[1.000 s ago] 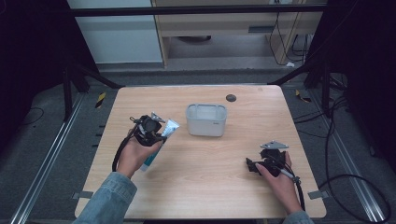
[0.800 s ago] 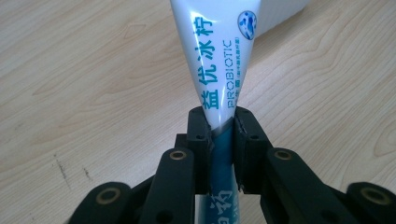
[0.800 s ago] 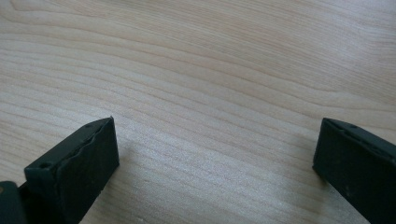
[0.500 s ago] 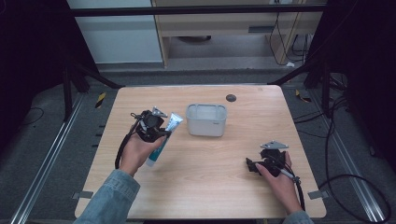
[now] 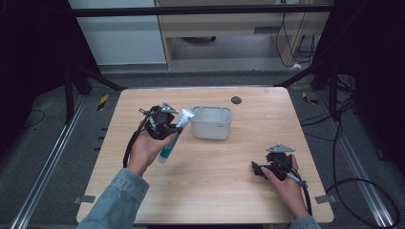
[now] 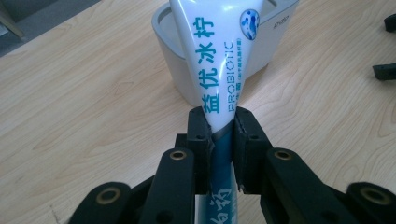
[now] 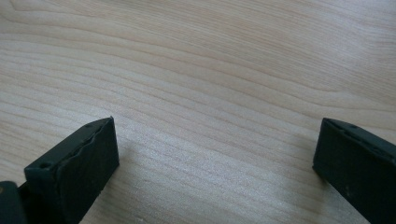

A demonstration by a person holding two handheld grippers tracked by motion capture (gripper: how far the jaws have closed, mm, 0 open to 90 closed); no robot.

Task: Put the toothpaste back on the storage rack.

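Left gripper [image 5: 173,125] has its jaws pinching a white and teal tube [image 6: 219,60] around the middle, held up off the bench [image 5: 210,191] just beside the grey tub [image 5: 212,122] that sits near the far edge. Right gripper [image 5: 258,168] sits low near the bench's right edge, jaws spread wide with nothing between them.

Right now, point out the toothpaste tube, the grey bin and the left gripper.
toothpaste tube [image 6: 215,60]: left gripper view, on its white printed body.
grey bin [image 5: 212,128]: high view, on its front wall.
left gripper [image 6: 219,133]: left gripper view, between the fingertips clamping the tube.
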